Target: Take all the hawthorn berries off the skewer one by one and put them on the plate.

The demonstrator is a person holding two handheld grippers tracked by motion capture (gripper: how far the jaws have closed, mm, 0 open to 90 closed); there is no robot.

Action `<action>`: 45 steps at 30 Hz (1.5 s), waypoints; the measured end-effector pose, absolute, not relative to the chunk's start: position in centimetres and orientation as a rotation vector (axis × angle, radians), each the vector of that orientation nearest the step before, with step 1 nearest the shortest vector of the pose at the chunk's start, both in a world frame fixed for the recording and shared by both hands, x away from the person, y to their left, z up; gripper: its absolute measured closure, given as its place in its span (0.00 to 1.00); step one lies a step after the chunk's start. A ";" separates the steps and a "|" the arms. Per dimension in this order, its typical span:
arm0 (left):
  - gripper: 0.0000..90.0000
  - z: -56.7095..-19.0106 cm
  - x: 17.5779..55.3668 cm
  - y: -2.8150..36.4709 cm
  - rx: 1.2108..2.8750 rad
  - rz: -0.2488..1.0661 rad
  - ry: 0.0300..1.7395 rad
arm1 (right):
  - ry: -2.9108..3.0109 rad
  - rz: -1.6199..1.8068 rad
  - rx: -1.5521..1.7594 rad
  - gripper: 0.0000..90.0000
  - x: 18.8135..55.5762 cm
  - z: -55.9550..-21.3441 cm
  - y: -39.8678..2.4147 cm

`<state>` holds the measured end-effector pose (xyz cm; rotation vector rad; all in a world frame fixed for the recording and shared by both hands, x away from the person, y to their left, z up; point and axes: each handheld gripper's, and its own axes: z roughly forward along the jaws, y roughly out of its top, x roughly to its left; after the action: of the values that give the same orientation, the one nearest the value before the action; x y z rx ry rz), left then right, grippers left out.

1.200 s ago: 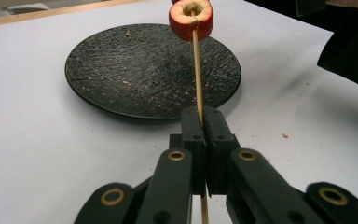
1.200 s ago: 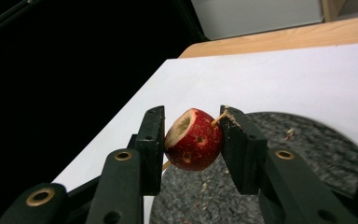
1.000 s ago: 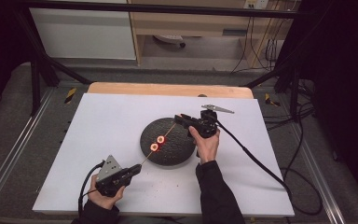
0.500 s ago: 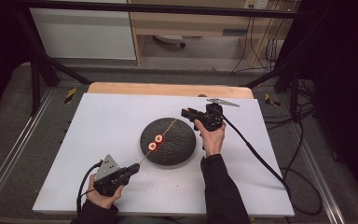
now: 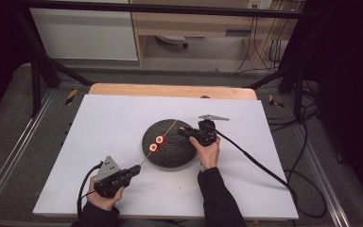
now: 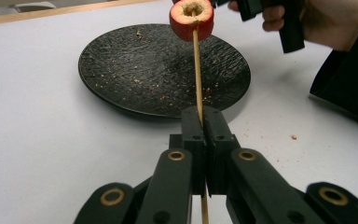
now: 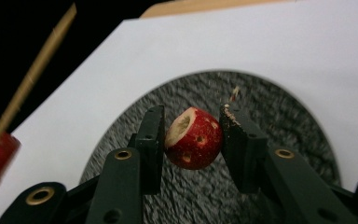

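A thin wooden skewer (image 5: 166,134) slants up over the black plate (image 5: 179,156) with two red cored fruit pieces (image 5: 156,144) threaded on it. My left gripper (image 5: 136,168) is shut on the skewer's lower end near the table's front. In the left gripper view the jaws (image 6: 204,112) pinch the skewer (image 6: 196,70), and a fruit piece (image 6: 192,18) sits further up it. My right gripper (image 5: 182,131) hovers over the plate's far right edge, shut on another red cored fruit piece (image 7: 193,137), just right of the skewer's tip (image 7: 32,70).
The white tabletop (image 5: 104,123) has a wooden edge (image 5: 170,91) at the back. A black cable (image 5: 264,165) trails from the right gripper across the right side. Small crumbs (image 5: 163,191) lie in front of the plate.
My right gripper, still holding its fruit piece, rose slightly and then came down toward the plate beside the skewer's tip. The left gripper and skewer stayed put.
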<state>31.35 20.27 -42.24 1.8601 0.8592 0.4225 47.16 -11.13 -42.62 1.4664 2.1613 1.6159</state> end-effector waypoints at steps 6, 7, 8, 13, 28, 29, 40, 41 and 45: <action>0.98 -42.3 31.4 20.3 1.857 0.424 0.865 | 2.245 1.530 1.457 0.69 46.7 -44.6 -10.2; 0.98 -42.3 31.4 20.3 1.858 0.424 0.864 | 2.256 1.522 1.456 0.69 46.6 -44.8 -10.1; 0.98 -42.3 31.4 20.3 1.858 0.423 0.865 | 2.264 1.514 1.455 0.69 46.6 -45.0 -10.0; 0.98 -42.4 31.4 20.3 1.862 0.423 0.863 | 2.283 1.475 1.444 0.66 46.3 -45.5 -9.8; 0.98 -42.3 31.5 20.3 1.861 0.421 0.866 | 2.238 1.585 1.283 0.12 43.7 -41.7 -10.7; 0.98 -42.3 31.5 20.3 1.862 0.422 0.866 | 2.235 1.591 1.285 0.10 43.3 -41.4 -10.8; 0.98 -42.4 31.4 20.1 1.866 0.420 0.860 | 2.240 1.669 1.235 0.08 41.5 -39.3 -9.7; 0.98 -42.4 31.4 20.1 1.868 0.420 0.858 | 2.243 1.673 1.233 0.09 41.4 -39.2 -9.5; 0.98 -42.4 31.4 20.0 1.869 0.419 0.856 | 2.244 1.709 1.235 0.16 41.6 -39.1 -8.6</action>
<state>31.38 19.97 -42.44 1.8693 0.8562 0.4188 41.65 -8.55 -39.13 1.2347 2.2438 1.7095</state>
